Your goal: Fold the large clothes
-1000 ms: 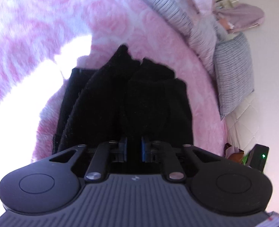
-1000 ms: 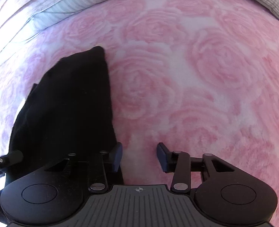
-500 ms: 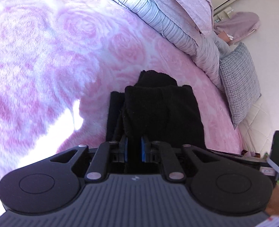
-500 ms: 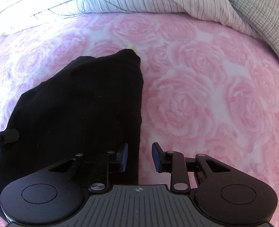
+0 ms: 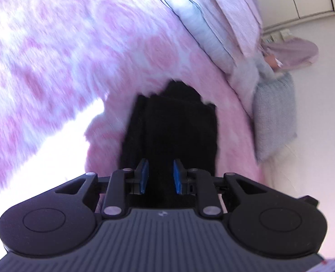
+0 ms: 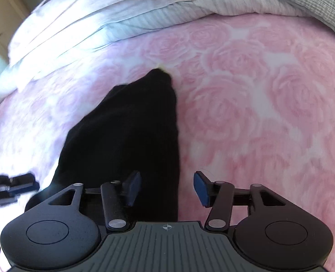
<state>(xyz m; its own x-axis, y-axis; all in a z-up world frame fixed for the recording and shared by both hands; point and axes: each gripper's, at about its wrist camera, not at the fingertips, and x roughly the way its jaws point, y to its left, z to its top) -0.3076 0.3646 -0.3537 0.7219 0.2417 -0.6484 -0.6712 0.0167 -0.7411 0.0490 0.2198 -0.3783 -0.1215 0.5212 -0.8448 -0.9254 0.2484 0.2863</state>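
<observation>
A black garment (image 5: 178,124) lies folded into a narrow stack on the pink rose bedspread (image 5: 54,56). My left gripper (image 5: 160,176) hovers over its near end with the blue pads apart, the dark cloth showing in the gap; this view is blurred. In the right wrist view the garment (image 6: 126,131) tapers to a point away from me. My right gripper (image 6: 167,187) stands open over its right edge, the left finger above the cloth and the right finger above the bedspread (image 6: 258,113). The left gripper (image 6: 11,187) shows blurred at the left edge.
A striped duvet (image 6: 144,18) is bunched along the far side of the bed. A grey checked pillow (image 5: 274,117) leans at the bed's end by the wall, with a pink bundle (image 5: 289,52) behind it. A bright sun patch (image 5: 60,136) falls left of the garment.
The left pads, shut on the garment before, have parted and let it go. The right jaws have spread wider. Both views have pulled back and tilted, with more bedding visible.
</observation>
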